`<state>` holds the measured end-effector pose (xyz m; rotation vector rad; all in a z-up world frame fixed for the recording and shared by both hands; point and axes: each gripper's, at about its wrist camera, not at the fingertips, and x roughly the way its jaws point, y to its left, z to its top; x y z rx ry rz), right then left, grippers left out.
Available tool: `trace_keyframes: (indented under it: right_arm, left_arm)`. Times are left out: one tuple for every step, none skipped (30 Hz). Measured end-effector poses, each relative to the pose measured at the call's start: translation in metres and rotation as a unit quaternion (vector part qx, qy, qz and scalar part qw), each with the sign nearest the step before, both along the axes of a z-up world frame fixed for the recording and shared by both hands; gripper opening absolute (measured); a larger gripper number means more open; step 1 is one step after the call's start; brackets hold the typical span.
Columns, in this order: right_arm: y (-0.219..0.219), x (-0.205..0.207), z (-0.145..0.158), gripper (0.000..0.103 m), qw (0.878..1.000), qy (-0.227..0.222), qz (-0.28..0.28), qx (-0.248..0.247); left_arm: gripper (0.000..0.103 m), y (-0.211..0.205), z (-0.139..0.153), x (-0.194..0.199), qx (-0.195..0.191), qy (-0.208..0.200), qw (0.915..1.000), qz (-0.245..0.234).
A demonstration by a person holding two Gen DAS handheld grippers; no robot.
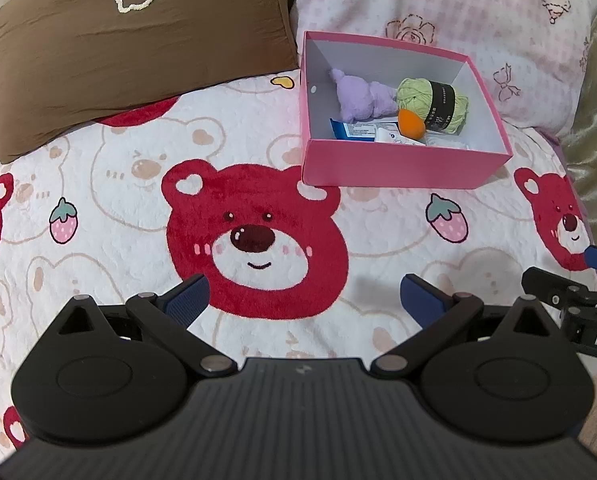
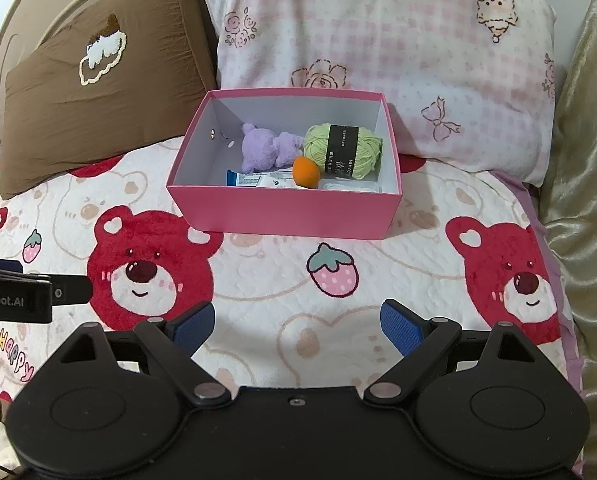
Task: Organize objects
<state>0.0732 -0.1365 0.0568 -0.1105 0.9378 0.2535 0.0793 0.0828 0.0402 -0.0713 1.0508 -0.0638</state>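
Both tongs wide open and empty, left tongs (image 1: 304,294) and right tongs (image 2: 297,326) hovering over the bed blanket (image 2: 266,280). Everything sits inside the pink box (image 2: 286,212): purple plush (image 2: 264,152), green yarn (image 2: 344,150), orange ball (image 2: 305,172). Looks like the sorting's finished; next I'd scan for strays.

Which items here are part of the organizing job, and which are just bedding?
Job:
pink box
purple plush
green yarn ball
orange ball
flat packets on the box floor
left gripper and right gripper, both open, empty

Background:
bear blanket
brown pillow
pink pillow
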Motion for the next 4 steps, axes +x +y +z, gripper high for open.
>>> trace_keyframes:
  right_arm:
    - [0.0002, -0.0002, 0.0000, 0.092, 1.000, 0.000, 0.000, 0.000]
    - [0.0004, -0.0004, 0.0000, 0.092, 1.000, 0.000, 0.000, 0.000]
    - [0.0000, -0.0003, -0.0001, 0.092, 1.000, 0.000, 0.000, 0.000]
    - [0.0008, -0.0005, 0.0000, 0.092, 1.000, 0.000, -0.001, 0.000]
  left_arm:
    - [0.103, -0.0001, -0.0001, 0.0000, 0.000, 0.000, 1.0000, -0.002]
    - [0.103, -0.0005, -0.0003, -0.0002, 0.001, 0.001, 1.0000, -0.004]
    - [0.103, -0.0009, -0.0005, -0.0006, 0.002, 0.002, 1.0000, -0.006]
    - [0.103, -0.0006, -0.0008, -0.0002, 0.002, 0.002, 1.0000, -0.006]
